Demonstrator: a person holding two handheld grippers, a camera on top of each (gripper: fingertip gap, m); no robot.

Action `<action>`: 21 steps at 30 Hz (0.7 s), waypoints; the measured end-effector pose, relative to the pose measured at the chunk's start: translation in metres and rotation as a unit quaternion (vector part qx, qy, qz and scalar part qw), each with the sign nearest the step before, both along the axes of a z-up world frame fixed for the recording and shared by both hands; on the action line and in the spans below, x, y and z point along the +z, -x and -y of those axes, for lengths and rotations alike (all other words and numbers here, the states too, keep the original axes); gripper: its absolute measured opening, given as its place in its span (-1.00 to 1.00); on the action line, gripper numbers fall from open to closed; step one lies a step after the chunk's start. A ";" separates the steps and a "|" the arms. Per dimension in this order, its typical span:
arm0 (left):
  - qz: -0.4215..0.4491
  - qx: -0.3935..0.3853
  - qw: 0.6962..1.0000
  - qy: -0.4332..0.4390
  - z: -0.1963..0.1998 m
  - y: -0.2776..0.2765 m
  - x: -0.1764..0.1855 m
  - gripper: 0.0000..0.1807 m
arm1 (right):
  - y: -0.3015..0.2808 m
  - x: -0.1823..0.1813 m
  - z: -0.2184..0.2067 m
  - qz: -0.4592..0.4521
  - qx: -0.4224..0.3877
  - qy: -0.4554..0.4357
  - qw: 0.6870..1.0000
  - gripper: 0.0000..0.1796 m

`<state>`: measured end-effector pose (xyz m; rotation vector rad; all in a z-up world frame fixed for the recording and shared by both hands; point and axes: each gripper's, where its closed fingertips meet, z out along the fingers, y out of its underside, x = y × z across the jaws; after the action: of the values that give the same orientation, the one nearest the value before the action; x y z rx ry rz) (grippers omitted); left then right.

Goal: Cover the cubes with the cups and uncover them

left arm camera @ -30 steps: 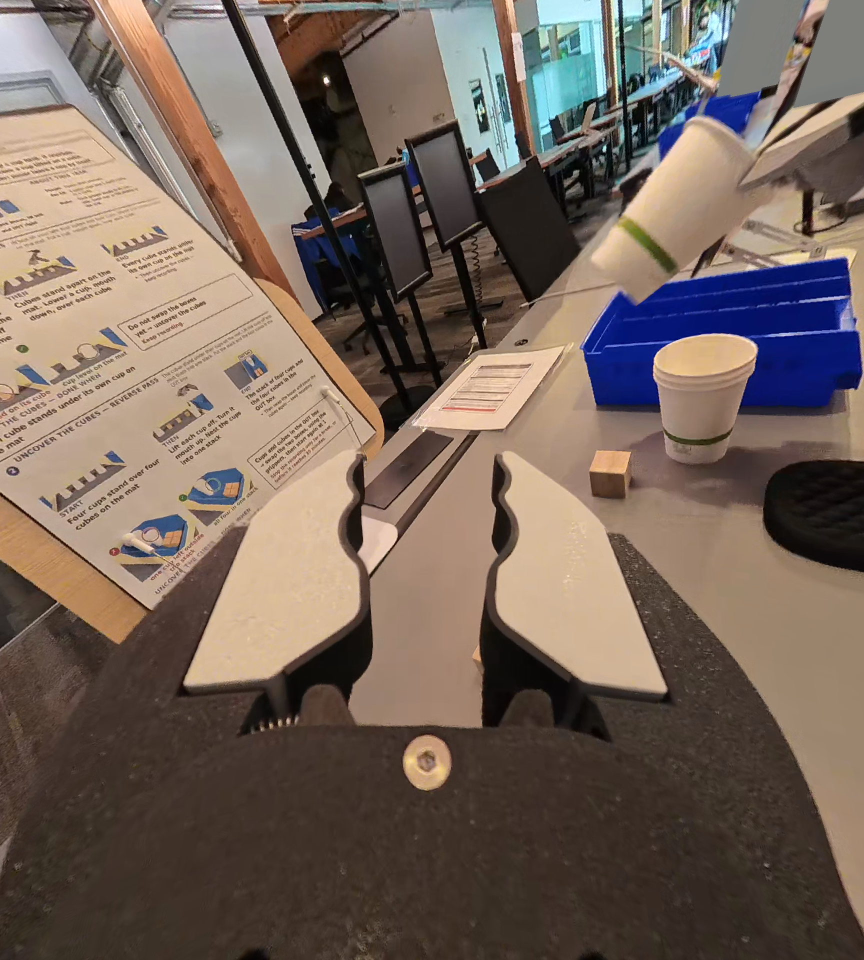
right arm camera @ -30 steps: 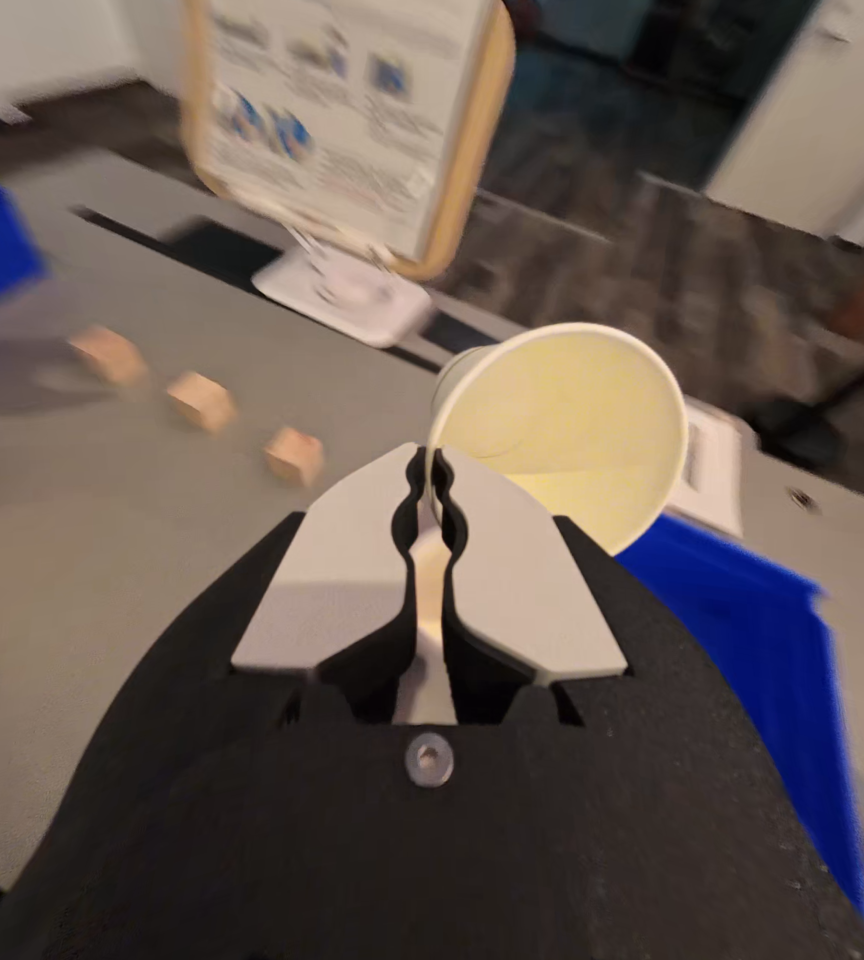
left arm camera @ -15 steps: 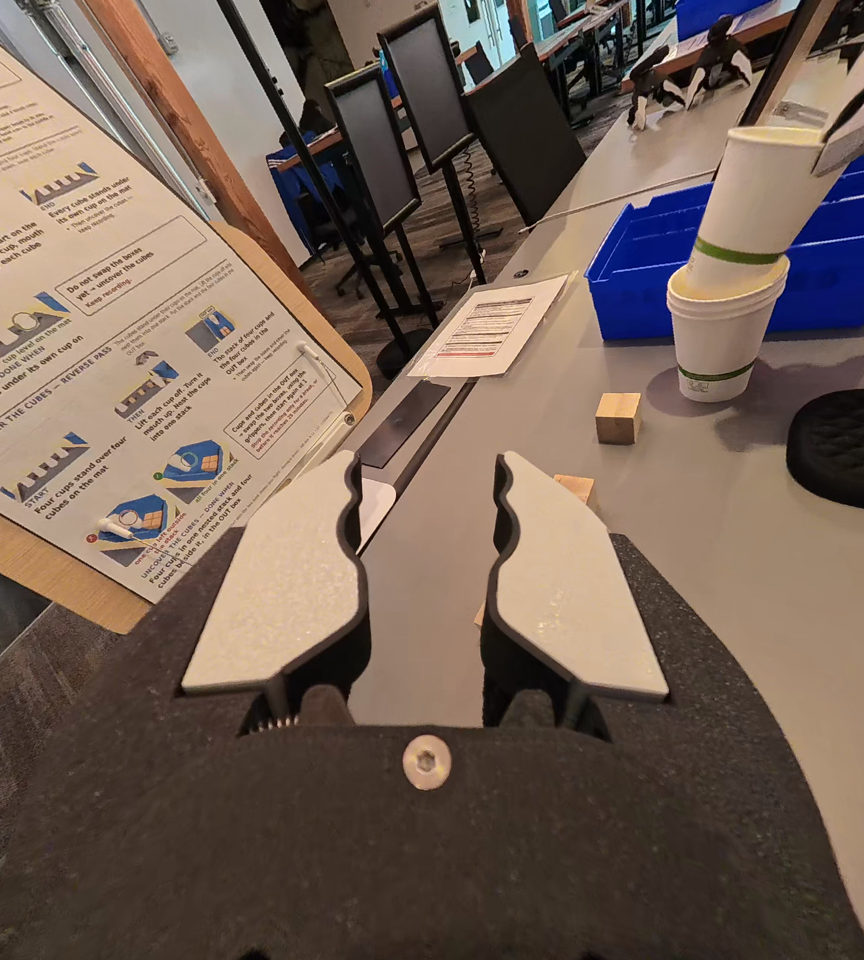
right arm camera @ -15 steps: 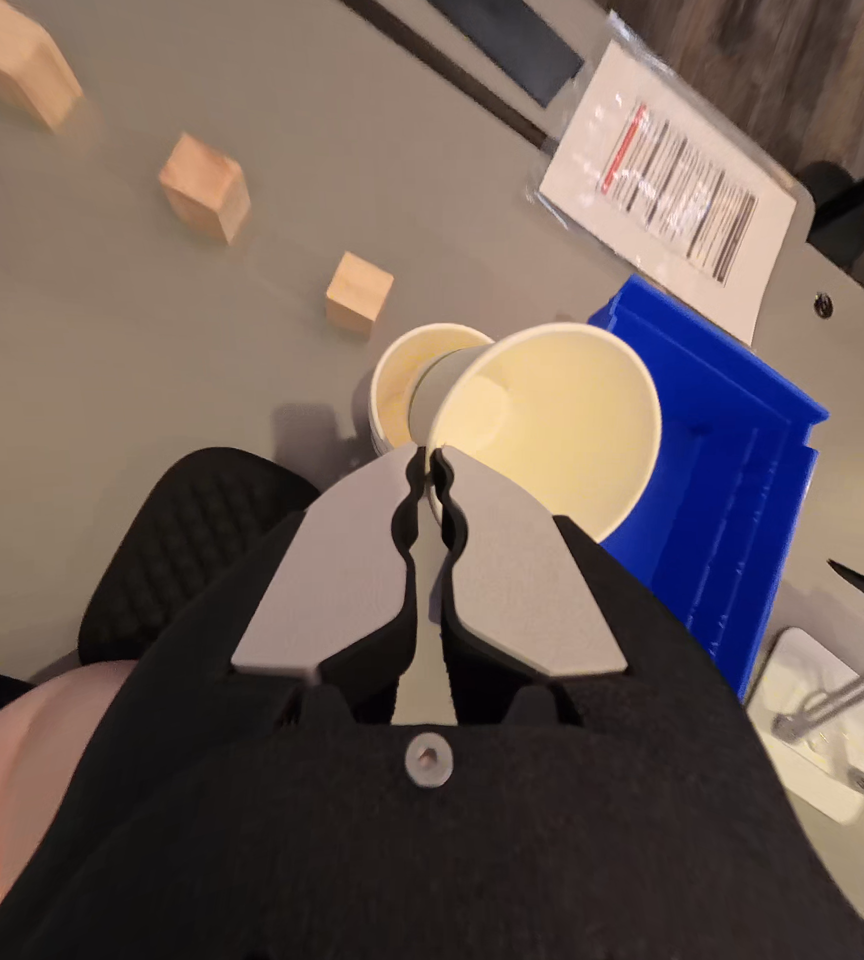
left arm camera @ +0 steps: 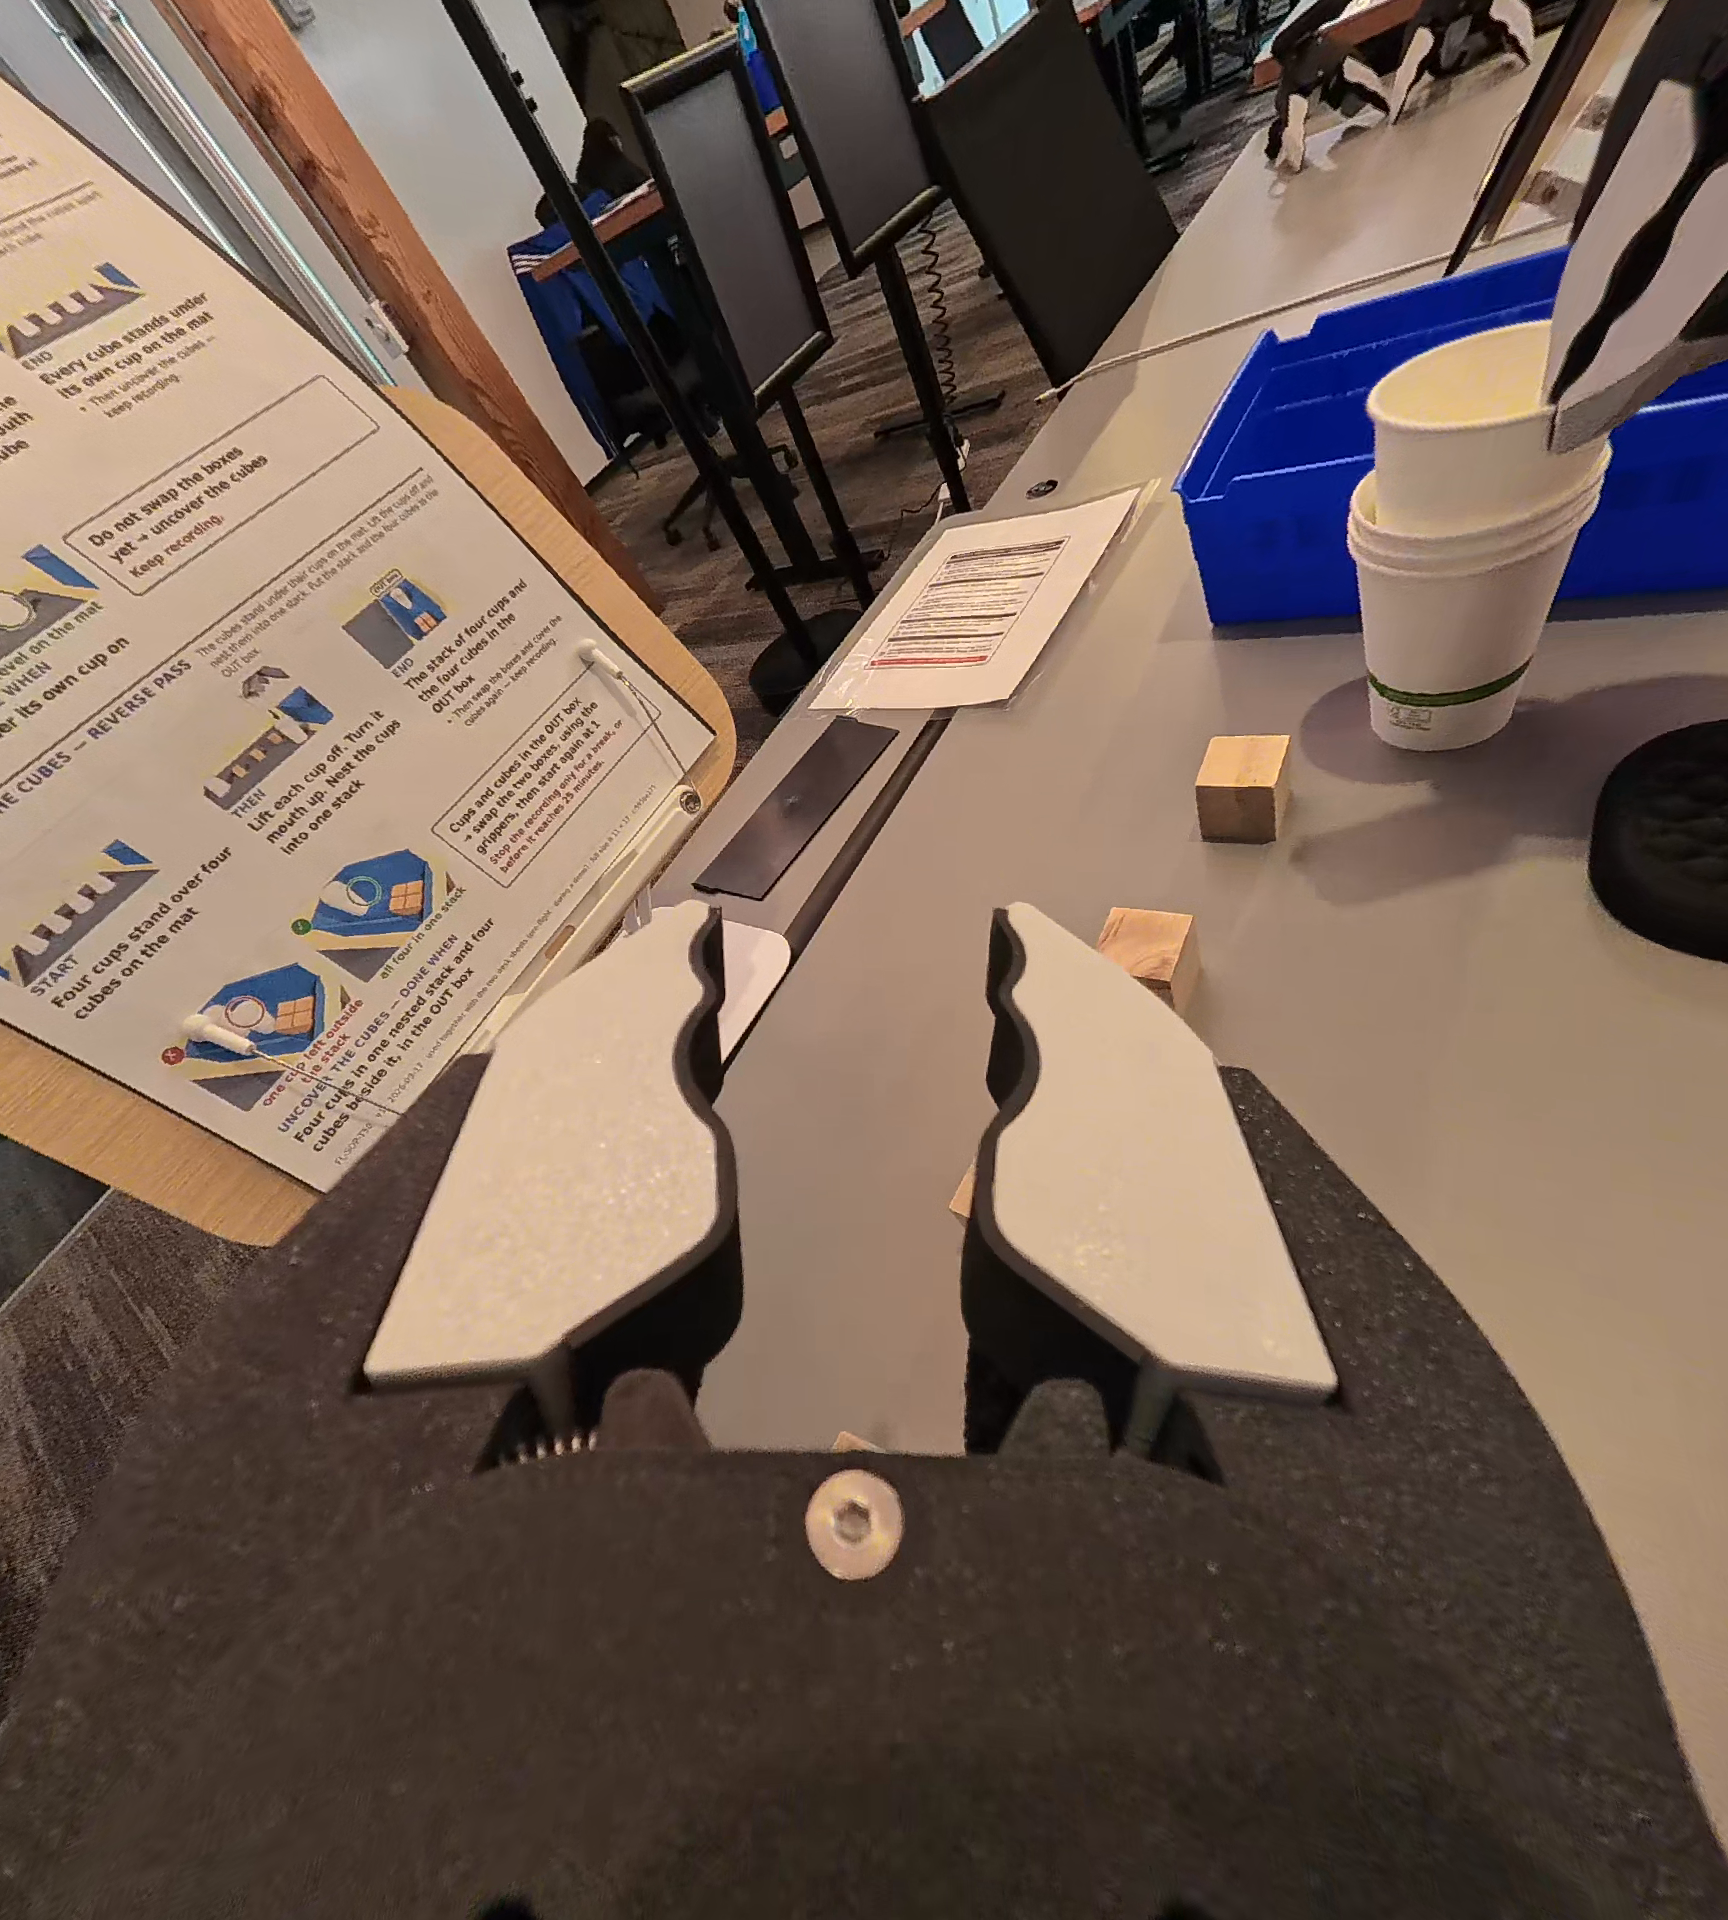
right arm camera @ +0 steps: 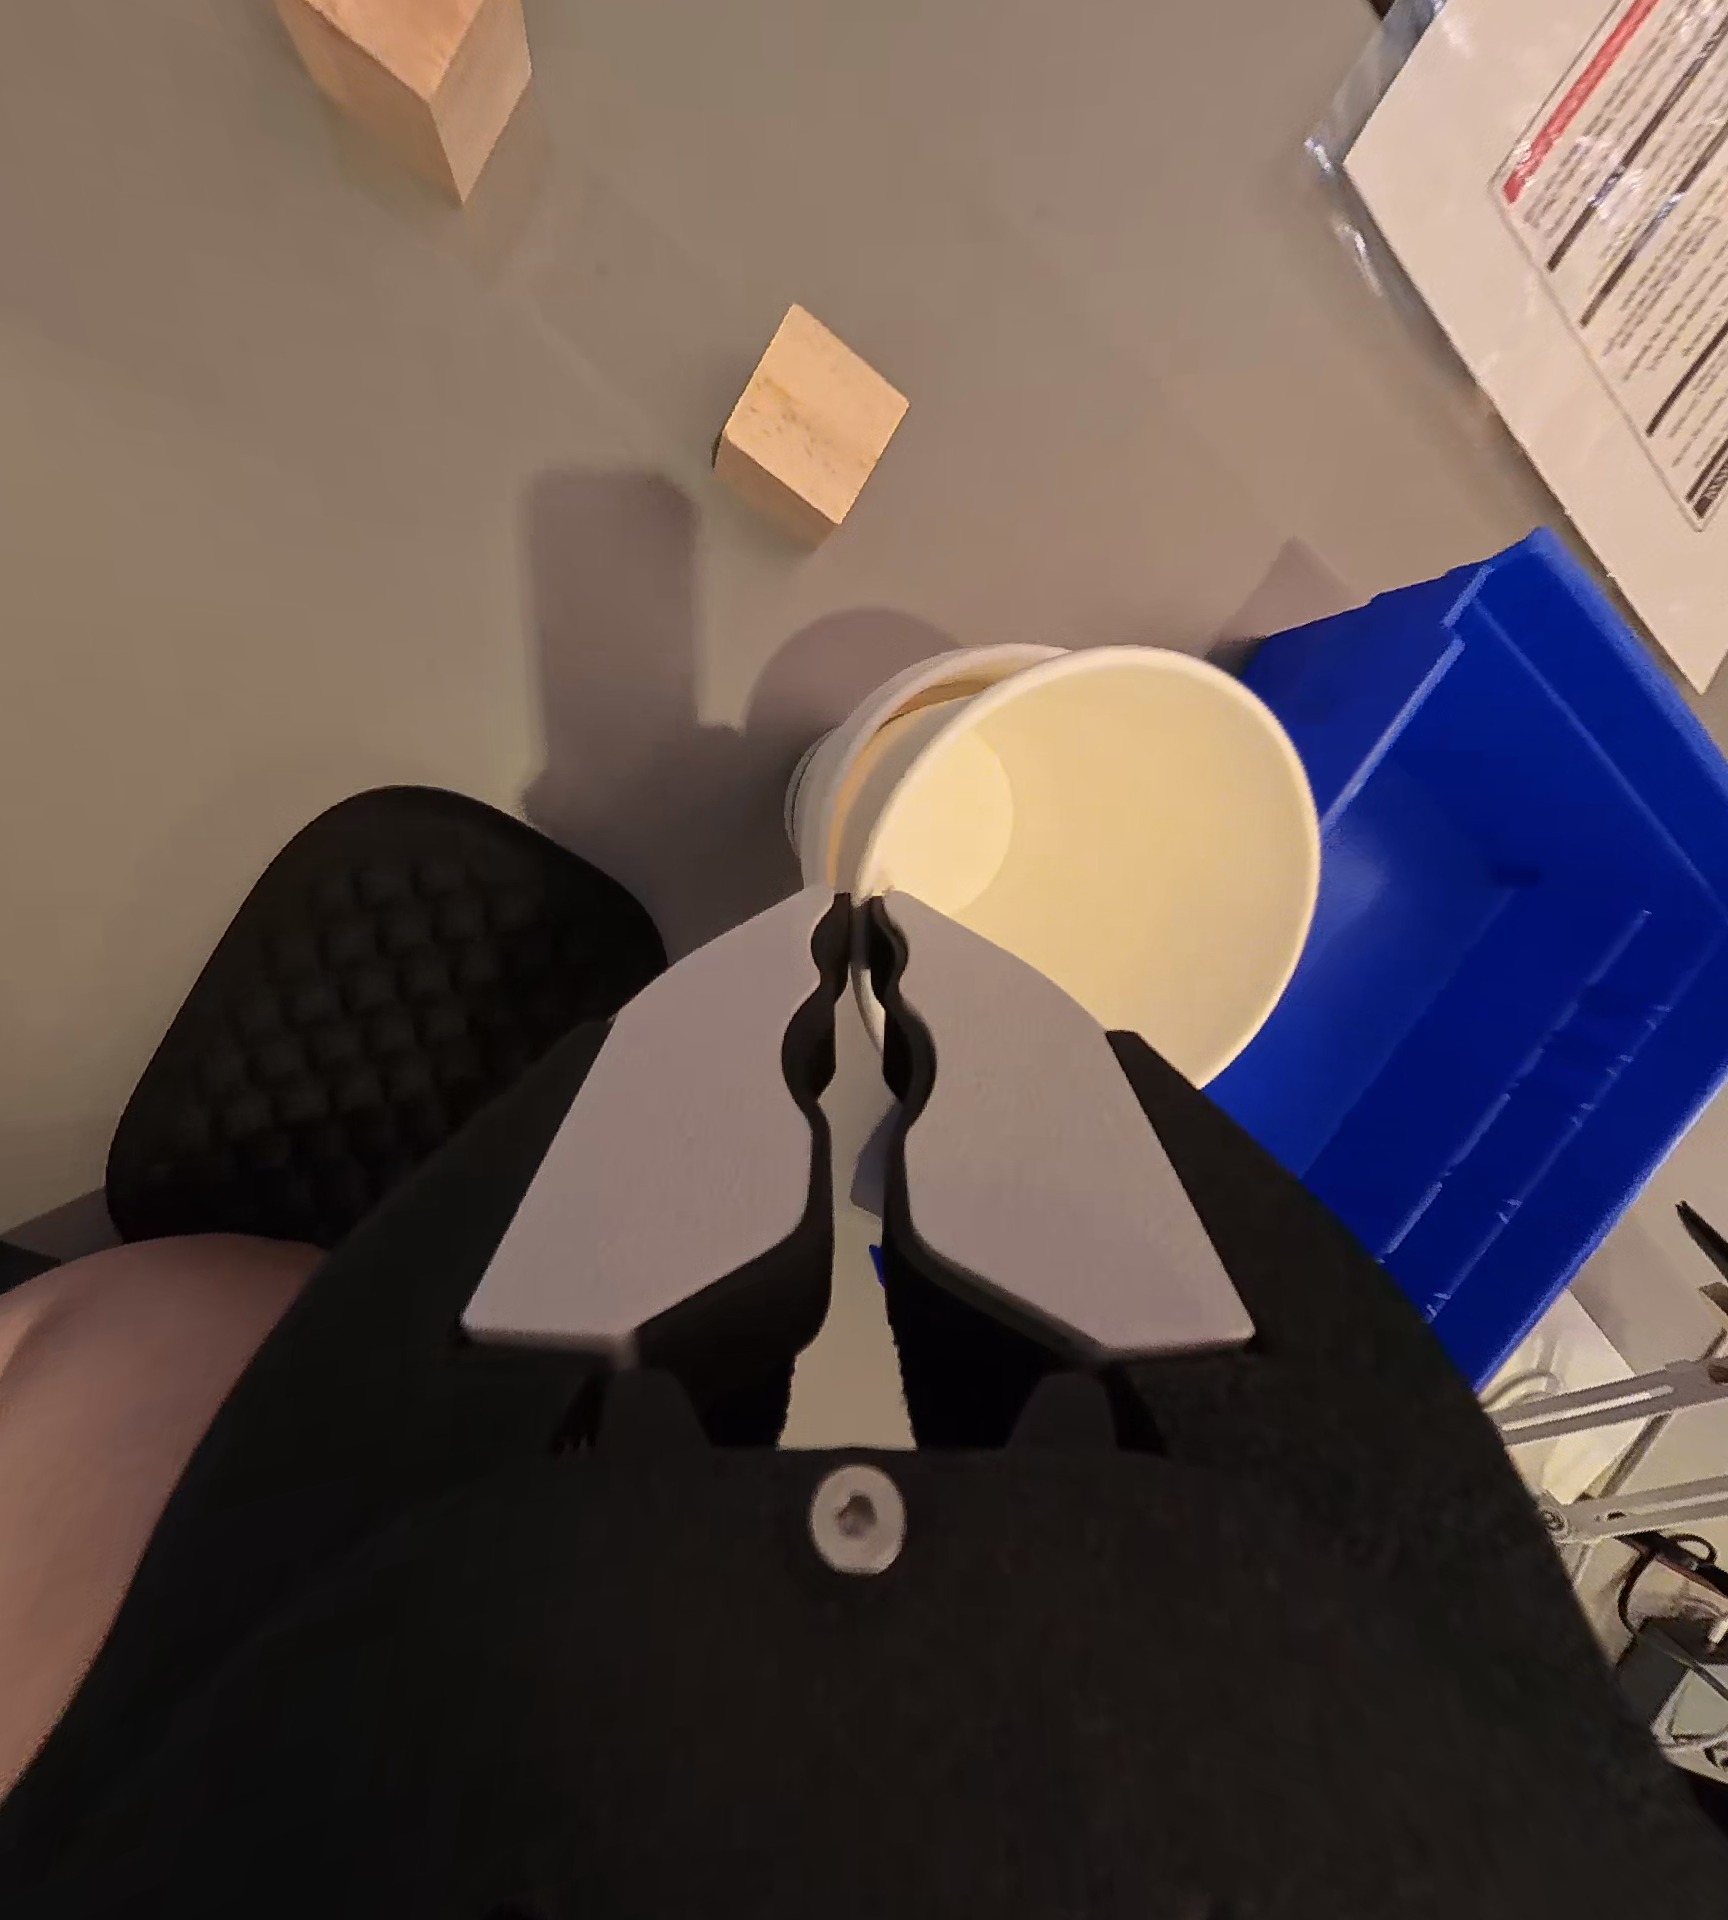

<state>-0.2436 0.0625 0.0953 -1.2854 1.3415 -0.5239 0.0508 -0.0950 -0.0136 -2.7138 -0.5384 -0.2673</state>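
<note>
My right gripper (right arm camera: 858,906) is shut on the rim of a white paper cup (right arm camera: 1099,831), mouth up. The cup sits partly nested in a stack of white cups (left arm camera: 1442,623) on the grey table; the stack also shows in the right wrist view (right arm camera: 844,743). In the left wrist view the right gripper (left arm camera: 1566,416) pinches the top cup (left arm camera: 1452,436) from above. Wooden cubes lie uncovered on the table: one (left arm camera: 1242,787) by the stack, one (left arm camera: 1149,948) behind my right finger. The right wrist view shows two cubes (right arm camera: 810,424) (right arm camera: 413,83). My left gripper (left arm camera: 852,925) is open and empty, low over the table.
A blue bin (left arm camera: 1286,520) (right arm camera: 1525,935) stands behind the cup stack. A black pad (left arm camera: 1722,842) (right arm camera: 361,997) lies beside the stack. An instruction board (left arm camera: 216,675) stands at the left. A laminated sheet (left arm camera: 985,608) lies near the table edge. A person's forearm (right arm camera: 29,1455) shows low left.
The right gripper turned the cup mouth up and lowered it into the stack. The left gripper stayed open and moved slightly forward.
</note>
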 end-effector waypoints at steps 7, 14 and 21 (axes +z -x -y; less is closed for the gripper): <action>-0.004 0.000 1.000 0.008 0.000 -0.001 -0.002 -0.46 | 0.010 0.008 -0.009 -0.025 0.015 -0.036 0.999 -0.74; 0.006 -0.005 1.000 0.012 0.000 0.001 0.001 -0.44 | 0.020 0.067 0.003 0.033 0.038 -0.187 0.981 -0.60; 0.030 -0.017 0.999 0.017 0.006 0.004 0.012 -0.44 | 0.008 0.136 0.020 0.015 -0.058 -0.489 0.870 -0.33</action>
<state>-0.2478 0.0567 0.1072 -1.2674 1.3109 -0.6072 0.0431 -0.1150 0.1222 -1.7425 -0.1526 -0.4611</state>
